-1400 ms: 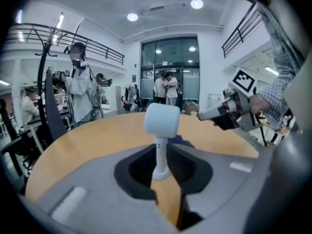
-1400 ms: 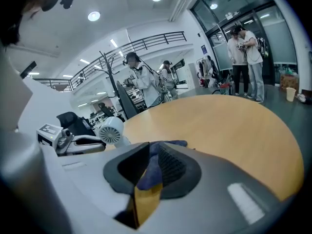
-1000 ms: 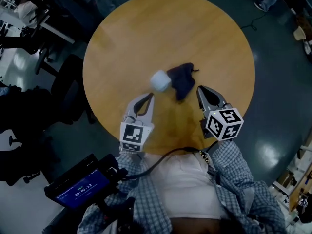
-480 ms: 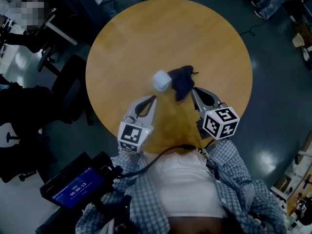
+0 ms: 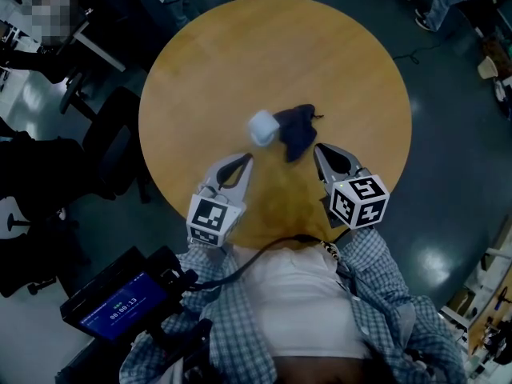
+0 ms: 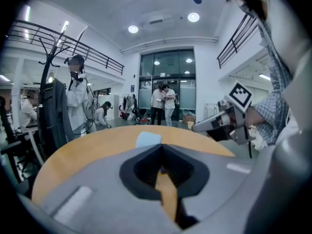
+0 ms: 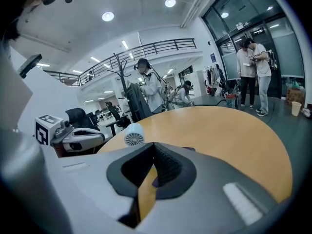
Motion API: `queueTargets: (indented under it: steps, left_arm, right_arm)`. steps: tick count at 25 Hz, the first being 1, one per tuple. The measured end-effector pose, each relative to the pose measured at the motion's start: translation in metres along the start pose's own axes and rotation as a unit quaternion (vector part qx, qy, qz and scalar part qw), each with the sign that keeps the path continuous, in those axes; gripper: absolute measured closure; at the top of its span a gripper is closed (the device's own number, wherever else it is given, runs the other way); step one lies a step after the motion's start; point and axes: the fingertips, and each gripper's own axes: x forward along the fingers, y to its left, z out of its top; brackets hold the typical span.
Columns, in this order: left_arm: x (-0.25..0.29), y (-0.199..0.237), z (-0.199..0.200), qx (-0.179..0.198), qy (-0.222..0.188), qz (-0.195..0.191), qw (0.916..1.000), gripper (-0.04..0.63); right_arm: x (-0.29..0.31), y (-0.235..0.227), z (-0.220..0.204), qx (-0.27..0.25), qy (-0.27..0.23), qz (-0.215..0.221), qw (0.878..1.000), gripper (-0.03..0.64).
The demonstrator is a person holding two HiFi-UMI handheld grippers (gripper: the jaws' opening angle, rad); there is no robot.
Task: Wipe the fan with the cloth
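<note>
A small white fan (image 5: 262, 128) lies on the round wooden table (image 5: 208, 62), with a dark crumpled cloth (image 5: 298, 130) touching its right side. My left gripper (image 5: 246, 160) is shut and empty, its tips a little short of the fan. My right gripper (image 5: 319, 150) is also shut and empty, its tips just right of the cloth's near end. In the left gripper view the fan (image 6: 147, 139) shows beyond the shut jaws (image 6: 162, 147). In the right gripper view the fan's grille (image 7: 134, 136) faces the camera, and the jaws (image 7: 153, 147) hide most of the cloth.
Office chairs (image 5: 112, 146) stand off the table's left edge. A device with a lit screen (image 5: 116, 304) hangs at my lower left. Cables run over the dark floor beyond the table. People stand far off by the glass doors (image 6: 163, 101).
Both grippers stay shut and have barely shifted. The fan and cloth lie where they were.
</note>
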Motion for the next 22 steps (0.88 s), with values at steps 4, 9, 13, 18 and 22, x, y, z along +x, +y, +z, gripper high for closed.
queueTargets:
  steps: [4, 9, 13, 18, 22]
  left_arm:
    - [-0.001, -0.001, 0.000, -0.006, 0.004, -0.002, 1.0000, 0.595]
    - [-0.002, 0.004, -0.009, 0.011, 0.012, 0.004, 0.9999, 0.595]
    - [-0.002, 0.004, -0.012, 0.010, 0.015, 0.002, 0.9998, 0.595]
    - [-0.003, 0.003, -0.017, 0.008, 0.021, 0.000, 0.9997, 0.595]
    - [-0.003, 0.002, -0.019, 0.006, 0.023, 0.000, 0.9997, 0.595]
  right_arm:
    - [0.000, 0.000, -0.001, 0.002, 0.000, 0.001, 1.000, 0.614]
    - [0.001, 0.000, 0.000, 0.015, -0.007, 0.002, 1.000, 0.614]
    - [0.002, 0.001, 0.002, 0.013, -0.008, 0.003, 1.000, 0.614]
    - [0.001, 0.003, -0.004, 0.005, 0.005, 0.005, 1.000, 0.614]
    - [-0.002, 0.003, -0.007, 0.002, 0.012, 0.003, 1.000, 0.614]
